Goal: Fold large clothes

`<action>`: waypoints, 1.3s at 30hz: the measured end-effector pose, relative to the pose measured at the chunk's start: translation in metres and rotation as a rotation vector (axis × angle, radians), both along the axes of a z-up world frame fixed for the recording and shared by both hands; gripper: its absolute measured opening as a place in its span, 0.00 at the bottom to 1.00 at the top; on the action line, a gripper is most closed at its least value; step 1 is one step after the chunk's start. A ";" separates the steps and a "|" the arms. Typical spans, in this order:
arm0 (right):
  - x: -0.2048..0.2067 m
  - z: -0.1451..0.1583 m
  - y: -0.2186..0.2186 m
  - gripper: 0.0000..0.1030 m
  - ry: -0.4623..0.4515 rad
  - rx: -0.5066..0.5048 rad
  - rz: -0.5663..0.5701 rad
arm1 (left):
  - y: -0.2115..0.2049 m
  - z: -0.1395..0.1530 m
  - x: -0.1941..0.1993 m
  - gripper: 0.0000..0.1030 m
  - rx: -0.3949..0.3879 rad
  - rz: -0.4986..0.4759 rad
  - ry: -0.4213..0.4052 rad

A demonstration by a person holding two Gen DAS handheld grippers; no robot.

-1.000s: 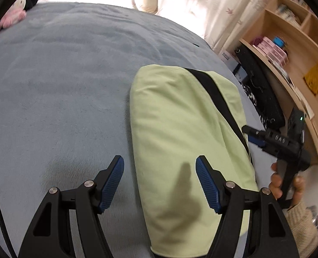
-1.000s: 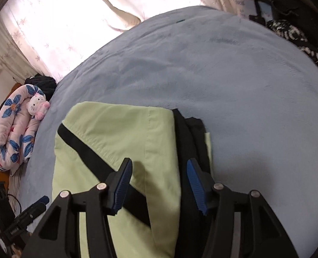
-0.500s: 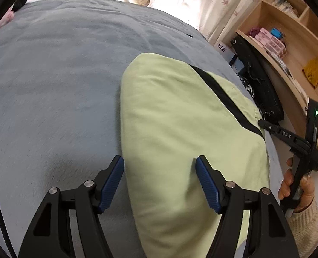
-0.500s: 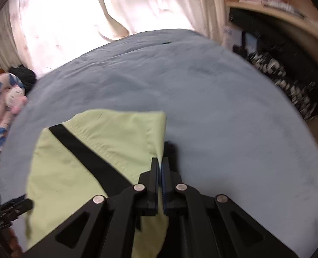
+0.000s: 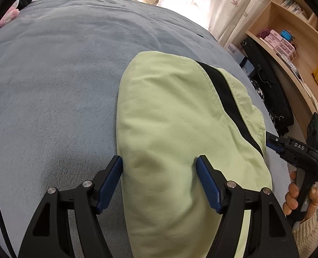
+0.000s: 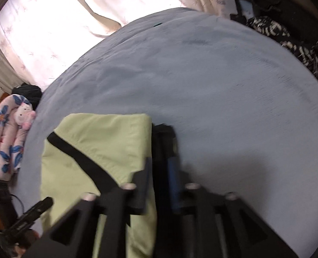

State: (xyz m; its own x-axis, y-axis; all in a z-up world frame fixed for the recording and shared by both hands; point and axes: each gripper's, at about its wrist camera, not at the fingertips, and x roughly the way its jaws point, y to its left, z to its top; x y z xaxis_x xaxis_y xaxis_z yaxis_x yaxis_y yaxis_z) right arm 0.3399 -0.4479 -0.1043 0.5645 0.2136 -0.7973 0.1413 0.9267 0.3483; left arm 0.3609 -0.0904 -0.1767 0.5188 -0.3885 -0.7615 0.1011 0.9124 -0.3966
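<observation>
I was working over a bed (image 5: pixel 51 75) covered in blue-grey fleece, and the task's thing, a pale green garment (image 5: pixel 176 124) with a black diagonal stripe, lay on it already folded into a compact oblong. I judged the folding mostly done: the bundle looked several layers thick with tidy edges, and what remained seemed to be a last fold or some squaring up.

Starting at the left, my left claw (image 5: pixel 160 182) sat at six o'clock in its own view, jaws spread wide and astride the near left edge of the garment. The left pad (image 5: pixel 110 185) was just beside the fold's edge; the right pad (image 5: pixel 208 185) was over the green cloth. Nothing was pinched. I could not tell whether the pads rested on the cloth or stood just above it.

Moving right, the right claw (image 6: pixel 159 176) was at six o'clock in its blurred view, jaws opening, with the garment's dark right edge (image 6: pixel 163 142) between them. The blur hid whether the pads still pressed that edge. In the left view this claw showed at four o'clock, held by a hand (image 5: pixel 300 195) in a knitted cuff.

Hard to make out: the garment's near end was cut off by the frame, its underside layers were hidden, and I could not tell what kind of clothing it was. At nine o'clock in the right view, a floral cushion (image 6: pixel 6 137) lay beside the bed.
</observation>
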 end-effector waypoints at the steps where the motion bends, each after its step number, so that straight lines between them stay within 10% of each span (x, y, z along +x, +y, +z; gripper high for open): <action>1: 0.000 -0.003 0.000 0.35 0.010 0.009 0.003 | 0.002 0.001 -0.002 0.67 0.002 -0.001 -0.001; 8: -0.005 0.000 -0.005 0.35 -0.029 0.153 0.031 | 0.001 0.001 -0.002 0.67 -0.001 0.001 -0.003; 16: 0.000 -0.013 0.019 0.35 0.042 0.082 0.116 | 0.001 -0.001 -0.003 0.68 -0.001 0.005 -0.005; 22: -0.016 -0.003 0.043 0.02 0.032 -0.169 0.143 | 0.001 0.000 -0.001 0.68 0.006 -0.011 0.012; 27: -0.026 0.027 0.033 0.02 -0.040 -0.256 0.042 | -0.012 0.010 -0.003 0.68 0.032 -0.053 -0.028; 33: -0.010 -0.030 0.041 0.01 0.095 -0.380 0.011 | -0.034 0.000 -0.003 0.74 0.150 -0.062 -0.062; 39: -0.011 -0.028 0.053 0.03 0.113 -0.413 0.030 | -0.012 -0.006 0.003 0.77 0.053 -0.056 0.014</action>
